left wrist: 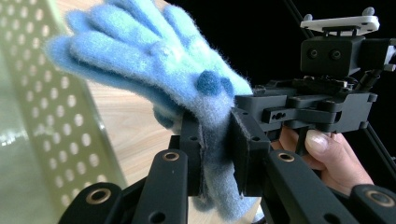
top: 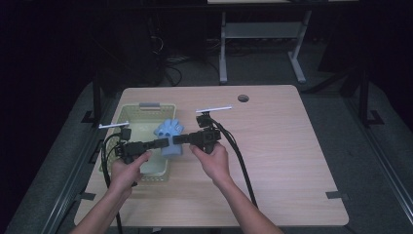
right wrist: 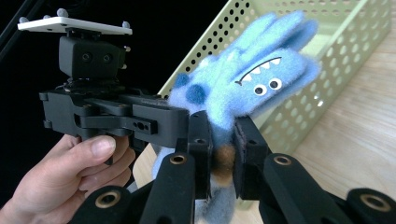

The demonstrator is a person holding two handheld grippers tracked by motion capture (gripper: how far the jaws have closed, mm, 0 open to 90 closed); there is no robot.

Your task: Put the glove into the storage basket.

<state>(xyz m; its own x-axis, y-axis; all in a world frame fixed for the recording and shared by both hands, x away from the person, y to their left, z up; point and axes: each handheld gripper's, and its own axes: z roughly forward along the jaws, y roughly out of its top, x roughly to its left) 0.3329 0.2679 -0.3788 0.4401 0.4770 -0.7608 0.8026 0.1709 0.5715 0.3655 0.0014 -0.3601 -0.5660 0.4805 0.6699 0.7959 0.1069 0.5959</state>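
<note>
Gloves (top: 169, 136) of fluffy blue wool hang between the two grippers, held above the right edge of the pale green perforated basket (top: 127, 113) that stands on the left part of the counter (top: 272, 146). In the left gripper view the left gripper (left wrist: 219, 154) has its fingers (left wrist: 191, 154) pressed together on the cuff end, with the woolly fingers of the glove fanned up and away toward the basket wall. In the right gripper view the right gripper (right wrist: 224, 154) has its fingers (right wrist: 246, 149) clamped on the cuff of a glove that bears a monster face with eyes and a zigzag mouth; a brown patch shows in the pinch. Both grippers meet nose to nose at the same bundle, so this looks like a pair being lifted or pulled apart.

To do this step well, each grip should stay firm on the cuff, since loose knit slips easily when only fuzz is caught. The two hands should travel together and at the same height; if the aim is to separate the pair, the pull should be slow and level, away from each other, and clear of the basket rim so that no wool snags on its holes. Whether each gripper holds one glove or both layers cannot be told here.
</note>
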